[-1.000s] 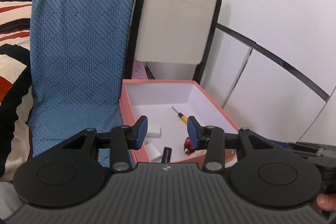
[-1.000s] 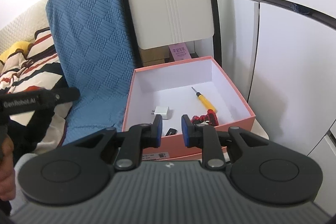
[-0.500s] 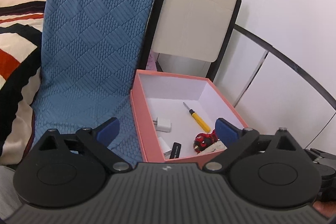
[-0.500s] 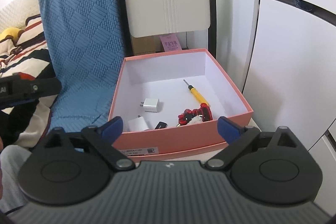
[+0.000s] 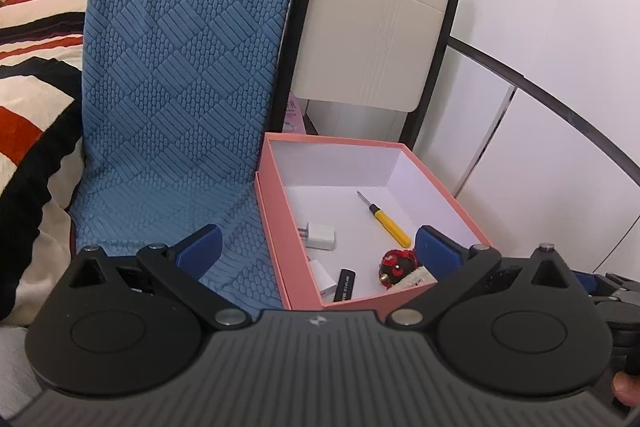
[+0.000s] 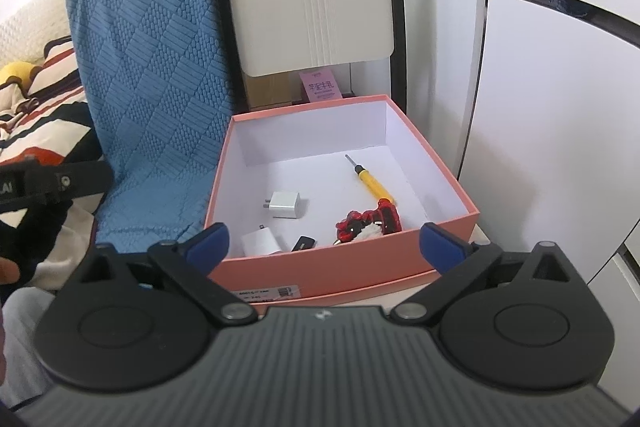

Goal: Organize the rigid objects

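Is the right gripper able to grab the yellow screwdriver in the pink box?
Probably yes. The right gripper is open and empty, the pink box has no lid, and the yellow screwdriver lies alone on the floor, though the red toy sits close by its handle end.

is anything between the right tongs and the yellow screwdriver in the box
Only the box's near wall, which rises between the open right tongs and the screwdriver. From above the way looks clear: the box has no lid, and the red trinket lies at the handle's near end, so come over the wall.
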